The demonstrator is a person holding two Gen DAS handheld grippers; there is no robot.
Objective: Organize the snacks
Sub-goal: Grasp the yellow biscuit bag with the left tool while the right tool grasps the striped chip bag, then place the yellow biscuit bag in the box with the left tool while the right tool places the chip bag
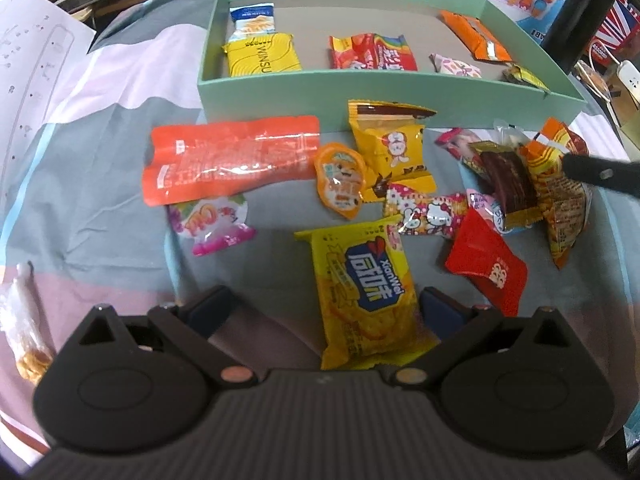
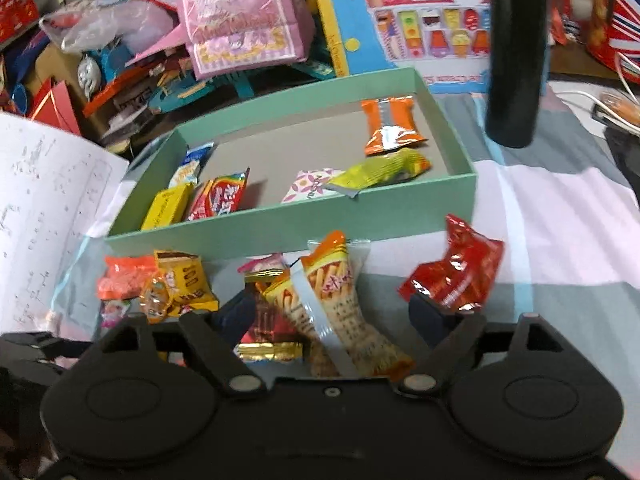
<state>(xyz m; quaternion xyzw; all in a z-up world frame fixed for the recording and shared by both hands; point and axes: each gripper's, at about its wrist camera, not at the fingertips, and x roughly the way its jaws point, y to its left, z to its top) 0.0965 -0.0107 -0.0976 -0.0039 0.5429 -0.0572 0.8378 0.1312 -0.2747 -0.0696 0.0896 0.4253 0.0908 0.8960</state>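
Two hand-held grippers, both spread wide, nothing gripped. Left hand-held gripper [image 1: 324, 312] straddles the yellow chip packet [image 1: 366, 296] lying on the table [image 1: 100, 216]. Right hand-held gripper [image 2: 332, 316] sits over the orange stick-snack packet [image 2: 340, 304], fingers apart either side. Loose snacks lie before the green box [image 1: 280, 92], which holds several packets already.

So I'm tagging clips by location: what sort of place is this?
Probably a home, maybe a child's room: a patchwork bedsheet serves as the work surface, a handwritten notebook lies open beside it, and a toy ice-cream shop box and pink cartoon gift bag are piled behind.
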